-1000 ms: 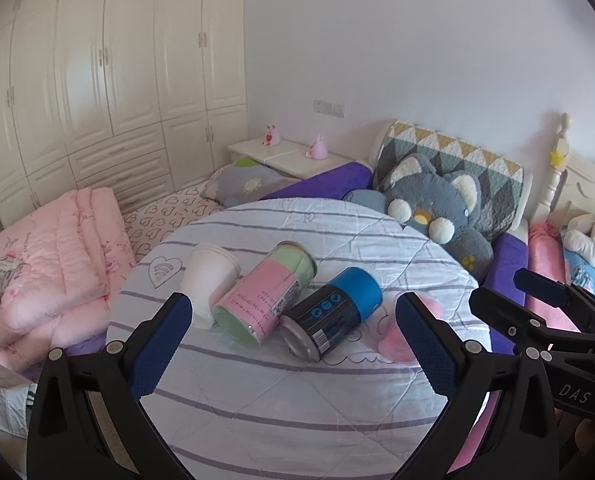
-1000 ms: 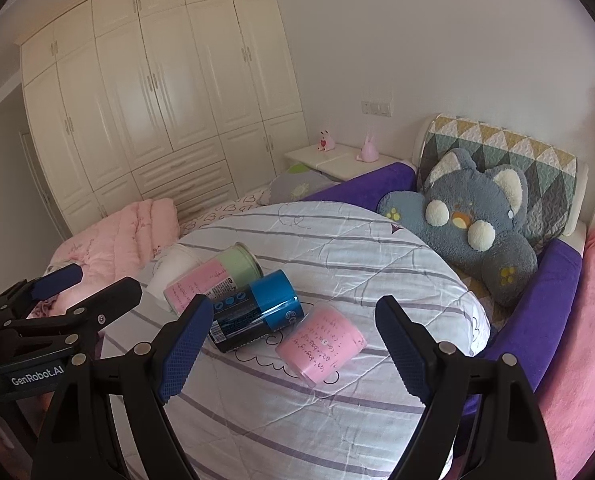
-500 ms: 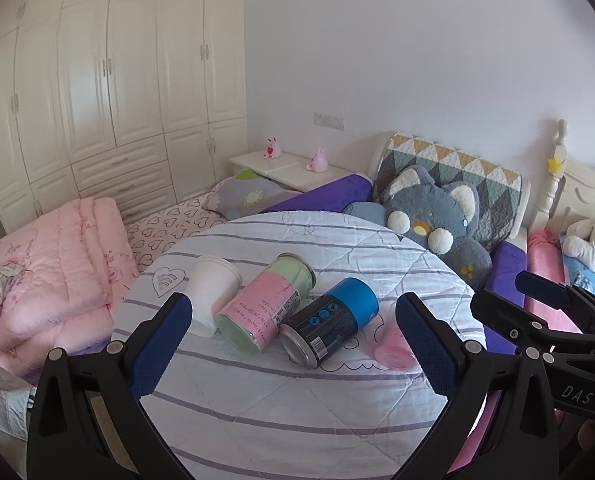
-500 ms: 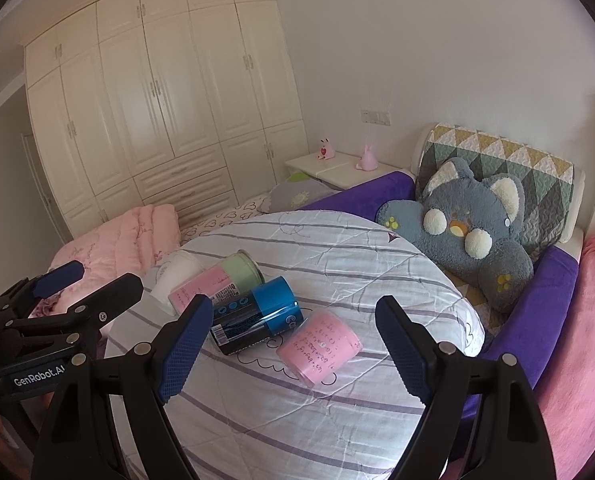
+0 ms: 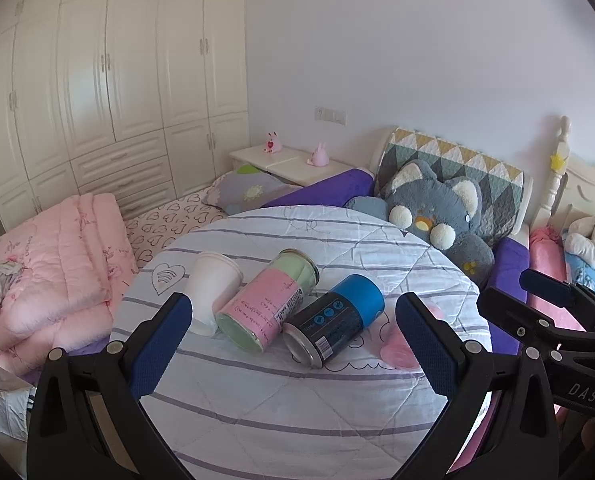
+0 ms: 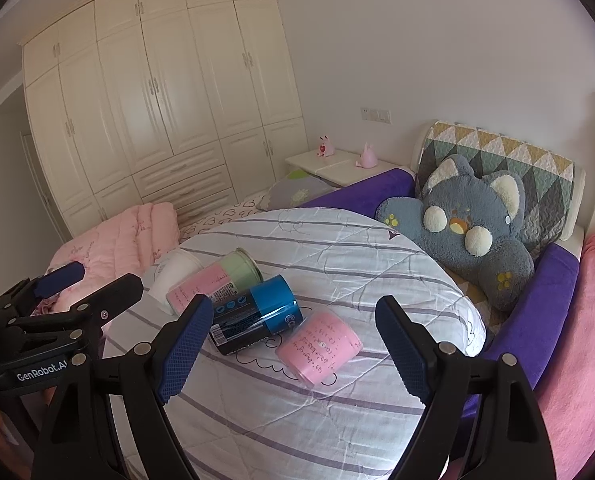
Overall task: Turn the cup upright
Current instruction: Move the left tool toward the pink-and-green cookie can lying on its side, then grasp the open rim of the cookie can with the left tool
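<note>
Several cups lie on their sides on a round table with a striped white cloth (image 5: 297,400). From left: a white cup (image 5: 211,290) (image 6: 173,276), a pink-and-green cup (image 5: 267,300) (image 6: 217,280), a black-and-blue cup (image 5: 333,318) (image 6: 253,314), and a pink cup (image 6: 317,346), half hidden behind my finger in the left wrist view (image 5: 397,350). My left gripper (image 5: 293,344) is open and empty, held back from the cups. My right gripper (image 6: 293,352) is open and empty, near the pink cup. Each gripper shows in the other's view.
A grey plush toy (image 5: 437,216) leans on a quilted headboard behind the table. A folded pink quilt (image 5: 49,272) lies on the bed at left. A white nightstand (image 5: 289,164) and a tall wardrobe (image 5: 109,80) stand at the back.
Both views have pulled back and tilted up a little, so the table and cups sit lower and farther. The cups have not moved. Both grippers stay open.
</note>
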Motion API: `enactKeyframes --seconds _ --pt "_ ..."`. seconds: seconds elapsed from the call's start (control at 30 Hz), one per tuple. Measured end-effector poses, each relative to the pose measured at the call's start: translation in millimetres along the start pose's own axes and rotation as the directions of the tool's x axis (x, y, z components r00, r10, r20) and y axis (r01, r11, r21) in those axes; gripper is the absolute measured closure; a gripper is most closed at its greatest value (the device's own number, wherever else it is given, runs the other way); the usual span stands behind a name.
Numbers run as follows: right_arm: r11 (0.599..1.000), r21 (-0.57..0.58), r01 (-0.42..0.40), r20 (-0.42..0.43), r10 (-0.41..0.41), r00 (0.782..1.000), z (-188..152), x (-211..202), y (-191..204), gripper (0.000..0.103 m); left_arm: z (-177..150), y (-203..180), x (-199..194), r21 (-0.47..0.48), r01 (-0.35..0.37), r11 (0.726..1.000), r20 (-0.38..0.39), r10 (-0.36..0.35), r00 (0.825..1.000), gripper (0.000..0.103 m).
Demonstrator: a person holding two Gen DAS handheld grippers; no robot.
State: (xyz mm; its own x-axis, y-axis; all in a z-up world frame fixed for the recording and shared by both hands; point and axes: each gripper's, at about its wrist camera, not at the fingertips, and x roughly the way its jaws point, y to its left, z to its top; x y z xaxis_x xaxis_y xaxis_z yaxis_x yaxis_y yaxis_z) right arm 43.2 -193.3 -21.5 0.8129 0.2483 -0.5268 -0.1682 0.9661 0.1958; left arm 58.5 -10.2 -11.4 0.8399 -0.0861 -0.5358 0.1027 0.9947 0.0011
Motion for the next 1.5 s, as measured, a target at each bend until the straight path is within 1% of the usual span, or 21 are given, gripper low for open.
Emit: enactKeyframes --seconds 0.47,0.6,0.67,0.73,0.83,0.9,0.97,1.0,1.07,1.2,1.27,1.3,1.43,1.5 --pt "1.0 0.014 0.006 -0.03 -0.005 1.0 0.3 21.4 -6.6 0.018 5.8 -3.2 38.4 0.034 0.023 0.999 -0.039 -0.022 0.999 0.0" --pt "1.0 0.025 0.011 -0.048 -0.009 0.999 1.3 32.3 -10.1 0.018 8.1 -2.2 53.2 0.065 0.056 0.996 -0.077 -0.051 0.996 0.0" --pt "1.0 0.03 0.01 -0.059 -0.009 0.998 1.2 37.3 -12.3 0.018 7.9 -0.1 61.5 0.098 0.092 0.991 -0.115 -0.08 0.99 0.0" --pt "0.999 0.033 0.011 -0.072 -0.009 0.997 0.7 43.4 -14.5 0.019 9.2 4.7 73.8 0.097 0.122 0.988 -0.165 -0.104 0.981 0.0" --pt "0.999 0.041 0.008 -0.088 -0.004 0.996 -0.7 51.6 -16.7 0.019 10.2 12.8 92.9 0.078 0.133 0.988 -0.217 -0.113 0.97 0.0" --pt "0.999 0.048 0.007 -0.095 -0.002 0.995 -1.0 56.5 -18.8 0.019 12.1 16.6 104.2 0.071 0.126 0.99 -0.243 -0.105 0.964 0.0" --pt "0.999 0.054 0.005 -0.104 0.0 0.995 -0.9 61.2 -20.8 0.019 14.0 19.1 117.1 0.08 0.095 0.992 -0.273 -0.07 0.96 0.0" --pt "0.998 0.058 0.005 -0.106 0.001 0.994 -0.4 63.2 -21.8 0.019 14.8 20.3 124.4 0.089 0.069 0.994 -0.286 -0.041 0.957 0.0" --pt "0.998 0.065 0.003 -0.111 0.004 0.994 -0.5 67.2 -23.6 0.019 15.1 23.5 134.8 0.094 0.075 0.993 -0.314 -0.042 0.949 0.0" --pt "0.997 0.073 -0.006 -0.118 0.015 0.993 1.5 77.9 -25.4 0.019 16.6 26.9 157.8 0.073 0.069 0.995 -0.365 -0.037 0.93 0.0" --pt "0.997 0.075 -0.008 -0.121 0.017 0.992 3.0 84.5 -25.9 0.019 15.9 28.2 172.9 0.078 0.069 0.995 -0.396 -0.033 0.918 0.0" --pt "0.997 0.076 -0.009 -0.124 0.019 0.992 3.8 87.5 -25.9 0.019 14.6 29.2 181.2 0.074 0.074 0.994 -0.421 -0.036 0.906 0.0" --pt "0.996 0.09 -0.014 -0.14 0.027 0.99 3.9 99.6 -27.5 0.019 9.5 34.5 208.2 0.028 0.076 0.997 -0.484 -0.053 0.874 0.0" --pt "0.995 0.096 -0.017 -0.149 0.031 0.988 4.1 104.9 -28.4 0.019 8.0 34.5 214.4 0.02 0.087 0.996 -0.495 -0.065 0.867 0.0"
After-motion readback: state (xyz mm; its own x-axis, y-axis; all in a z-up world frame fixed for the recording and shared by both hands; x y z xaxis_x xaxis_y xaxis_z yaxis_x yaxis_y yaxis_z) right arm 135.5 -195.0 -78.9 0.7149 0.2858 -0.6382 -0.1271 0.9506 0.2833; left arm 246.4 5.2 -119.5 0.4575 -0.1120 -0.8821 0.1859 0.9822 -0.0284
